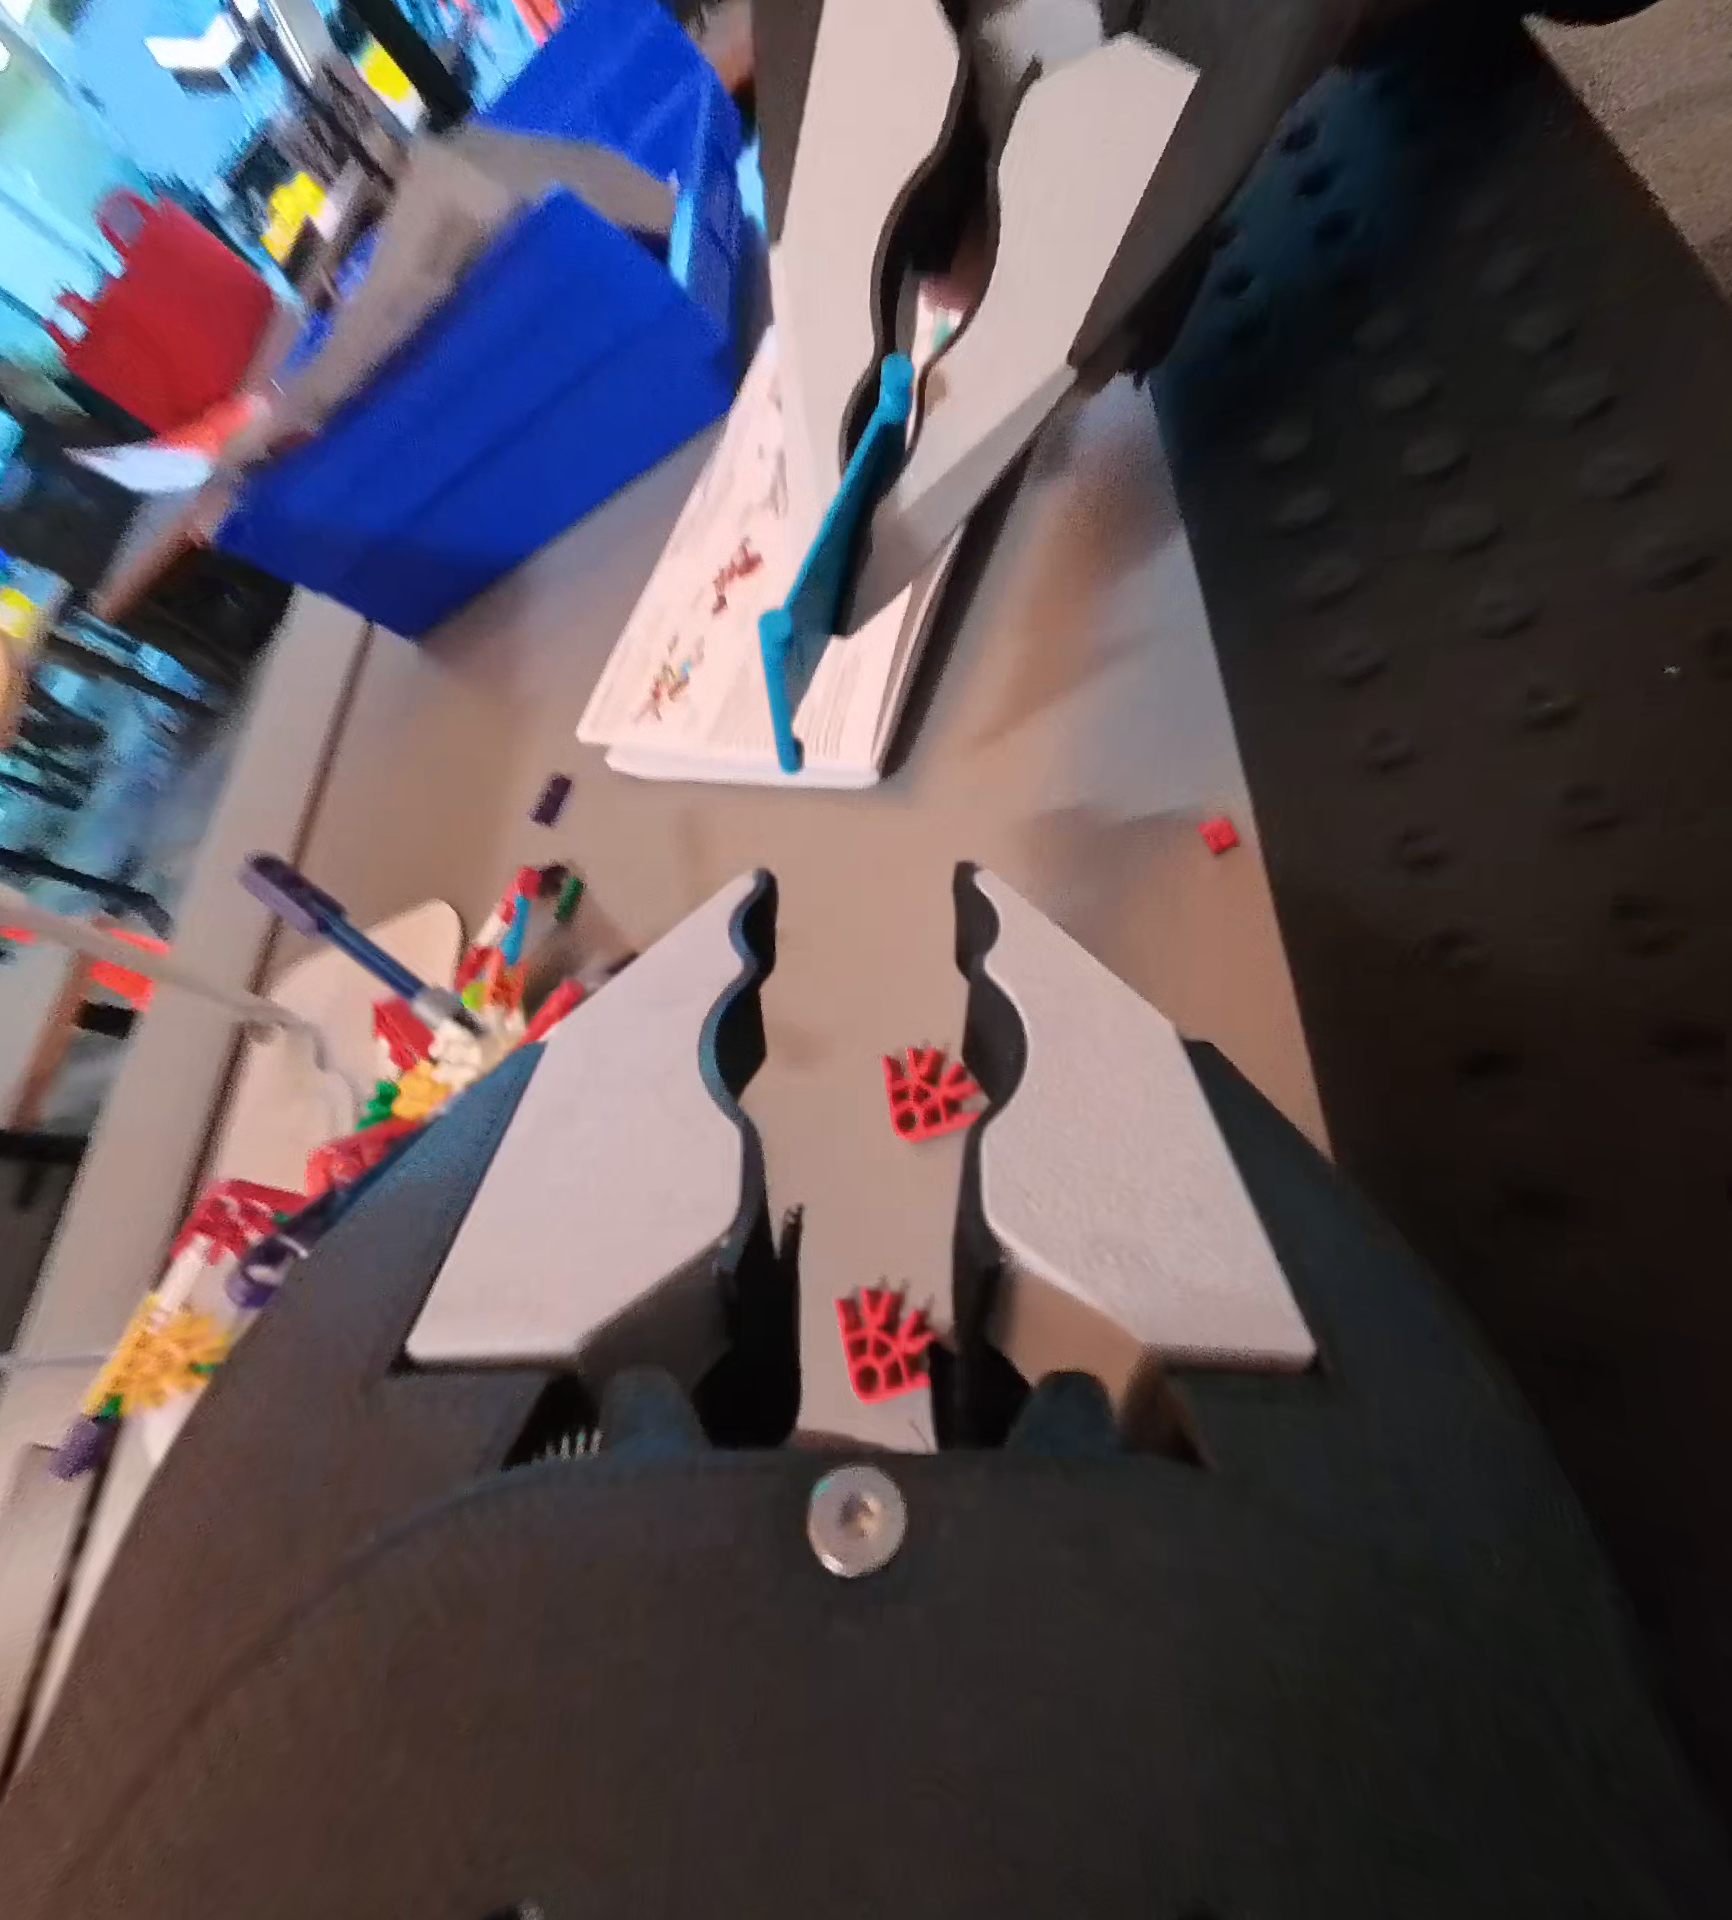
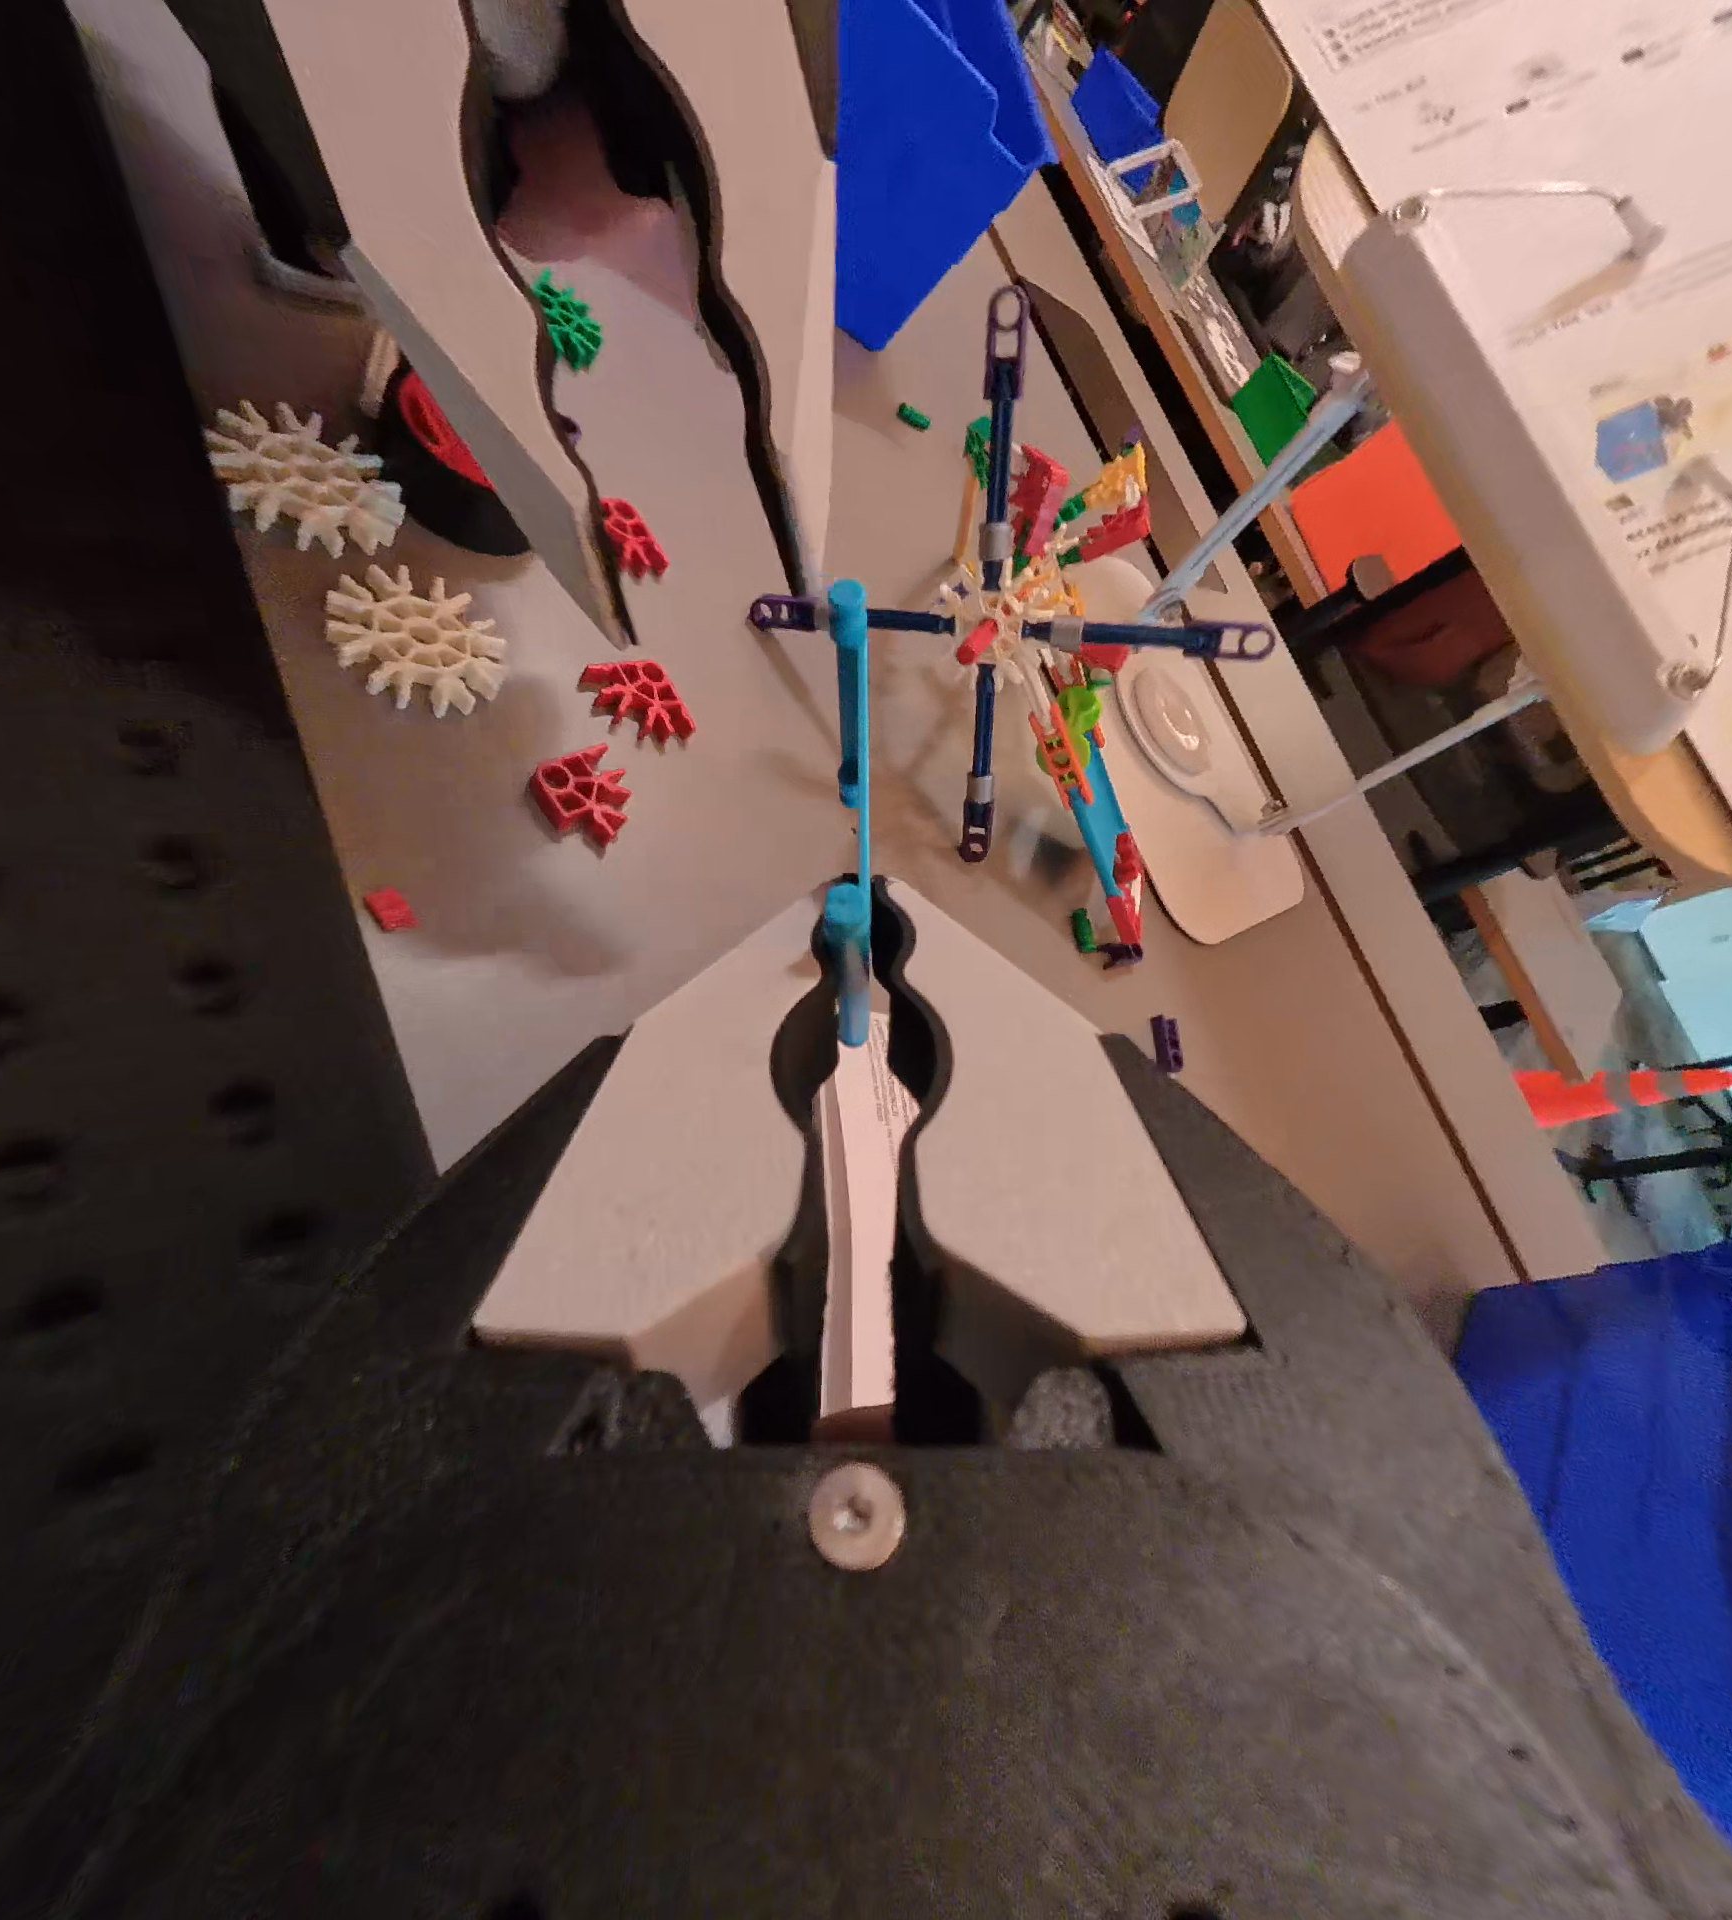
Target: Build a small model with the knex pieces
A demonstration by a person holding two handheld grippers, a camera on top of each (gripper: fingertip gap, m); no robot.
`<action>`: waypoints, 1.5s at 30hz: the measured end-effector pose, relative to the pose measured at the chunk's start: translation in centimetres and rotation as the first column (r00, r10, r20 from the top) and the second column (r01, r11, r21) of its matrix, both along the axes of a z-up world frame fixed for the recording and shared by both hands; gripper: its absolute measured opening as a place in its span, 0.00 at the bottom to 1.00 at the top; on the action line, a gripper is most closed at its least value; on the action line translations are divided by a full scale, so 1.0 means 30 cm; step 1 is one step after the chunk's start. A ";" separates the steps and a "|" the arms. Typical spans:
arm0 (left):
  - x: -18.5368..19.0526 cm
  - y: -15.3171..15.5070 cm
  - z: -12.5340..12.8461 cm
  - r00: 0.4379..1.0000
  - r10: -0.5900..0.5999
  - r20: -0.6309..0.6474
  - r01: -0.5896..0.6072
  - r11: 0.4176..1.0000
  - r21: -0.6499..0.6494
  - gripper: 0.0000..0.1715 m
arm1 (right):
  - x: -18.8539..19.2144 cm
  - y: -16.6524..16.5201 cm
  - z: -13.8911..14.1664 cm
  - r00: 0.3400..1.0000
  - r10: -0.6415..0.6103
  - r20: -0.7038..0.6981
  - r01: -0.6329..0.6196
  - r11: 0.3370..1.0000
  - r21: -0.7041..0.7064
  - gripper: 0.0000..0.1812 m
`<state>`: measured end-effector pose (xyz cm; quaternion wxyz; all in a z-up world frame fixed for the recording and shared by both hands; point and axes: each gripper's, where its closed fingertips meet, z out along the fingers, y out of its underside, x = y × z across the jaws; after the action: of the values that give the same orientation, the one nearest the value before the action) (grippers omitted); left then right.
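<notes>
My right gripper (image 2: 854, 894) is shut on a light blue flat plastic piece (image 2: 851, 727) that sticks out ahead of its fingertips. The far end of the piece is next to a purple-tipped spoke of a colourful rod-and-connector model (image 2: 1007, 623). The left wrist view shows the same grasp from the far side, with the right gripper (image 1: 867, 582) holding the blue piece (image 1: 826, 561) above a white booklet (image 1: 696, 665). My left gripper (image 1: 864, 909) is open and empty above the table, with two red connectors (image 1: 929, 1096) on the table under it. It also shows open in the right wrist view (image 2: 711, 608).
White snowflake connectors (image 2: 415, 639), red connectors (image 2: 644, 696), a green one (image 2: 566, 317) and a black wheel (image 2: 446, 488) lie on the table. Blue bins (image 1: 488, 416) (image 2: 914, 156) stand nearby. A dark dimpled mat (image 1: 1464, 623) runs along one side. The model (image 1: 446, 1039) stands to the left. The tips of one gripper are about 6 centimeters away from the tips of the other.
</notes>
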<state>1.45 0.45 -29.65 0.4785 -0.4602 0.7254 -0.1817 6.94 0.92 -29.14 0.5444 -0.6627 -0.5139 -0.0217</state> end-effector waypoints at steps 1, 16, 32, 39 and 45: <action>-0.010 0.011 -0.021 0.999 0.016 -0.037 -0.017 0.999 -0.031 0.20 | 0.009 0.009 -0.011 1.000 -0.013 0.007 0.013 1.000 -0.004 0.00; 0.022 0.016 -0.179 0.961 0.026 -0.274 -0.059 0.992 -0.114 0.16 | 0.017 0.011 -0.065 0.999 -0.022 0.043 0.023 0.999 -0.026 0.00; -0.003 0.091 -0.181 0.930 0.106 -0.351 -0.139 0.988 -0.069 0.16 | 0.037 0.015 -0.073 0.993 -0.046 -0.108 0.026 0.983 -0.182 0.00; -0.060 0.094 -0.179 0.916 0.104 -0.387 -0.171 0.975 -0.142 0.24 | 0.025 0.010 -0.082 0.985 -0.049 -0.164 -0.001 0.956 -0.295 0.00; -0.098 0.101 -0.182 0.906 0.115 -0.408 -0.189 0.971 -0.147 0.21 | 0.061 0.035 -0.156 0.993 -0.107 -0.057 0.079 0.929 -0.360 0.00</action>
<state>-1.49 3.47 -35.12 0.2903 -0.5846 0.7492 -0.1126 8.78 1.98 -33.83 0.4323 -0.7745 -0.4562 0.0714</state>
